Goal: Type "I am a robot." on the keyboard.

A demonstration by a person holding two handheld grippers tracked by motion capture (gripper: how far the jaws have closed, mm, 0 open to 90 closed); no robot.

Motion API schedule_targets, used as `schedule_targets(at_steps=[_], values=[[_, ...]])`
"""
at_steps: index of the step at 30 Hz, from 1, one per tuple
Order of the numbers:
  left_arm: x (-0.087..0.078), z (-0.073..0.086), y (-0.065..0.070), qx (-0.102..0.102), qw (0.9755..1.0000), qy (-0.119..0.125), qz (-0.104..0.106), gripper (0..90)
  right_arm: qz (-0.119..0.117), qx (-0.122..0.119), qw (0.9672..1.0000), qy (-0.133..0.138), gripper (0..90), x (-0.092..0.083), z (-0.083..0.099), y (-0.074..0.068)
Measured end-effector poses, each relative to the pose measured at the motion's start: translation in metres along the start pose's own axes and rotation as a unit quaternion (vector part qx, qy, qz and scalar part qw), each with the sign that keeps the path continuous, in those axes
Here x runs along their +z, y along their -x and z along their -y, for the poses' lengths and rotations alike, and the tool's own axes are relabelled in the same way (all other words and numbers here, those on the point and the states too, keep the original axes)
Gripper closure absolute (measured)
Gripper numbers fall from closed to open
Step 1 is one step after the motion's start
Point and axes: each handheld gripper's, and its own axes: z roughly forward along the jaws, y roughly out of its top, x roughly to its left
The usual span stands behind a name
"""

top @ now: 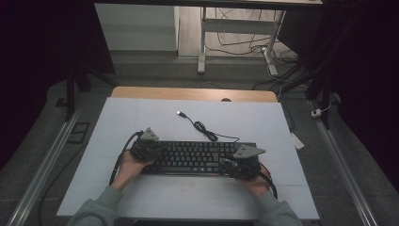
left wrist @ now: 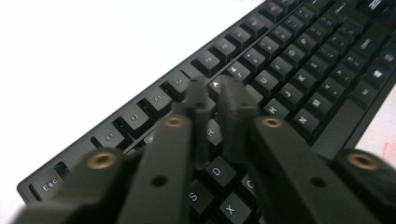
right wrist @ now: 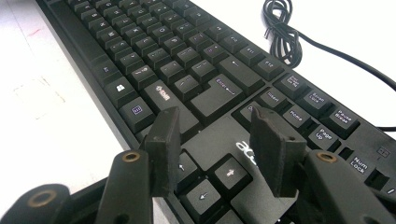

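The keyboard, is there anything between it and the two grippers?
Nothing visible. The left gripper hangs right over the keyboard letter keys with its fingers shut, nothing between them. The right gripper sits open just above the arrow keys. The cable lies behind the keyboard, out of the way.
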Motion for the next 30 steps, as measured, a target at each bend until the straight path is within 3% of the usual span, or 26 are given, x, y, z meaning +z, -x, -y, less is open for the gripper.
schedule_targets(at_steps=[11,30], values=[[0.013,0.001,0.002,0.010,0.9996,-0.024,-0.008,88.7,-0.001,0.001,1.0000,0.000,53.1,0.000,0.000,0.000],[0.014,0.003,0.004,0.013,0.9994,-0.030,-0.007,88.8,0.000,-0.002,1.0000,-0.004,53.0,0.001,0.001,0.000]])
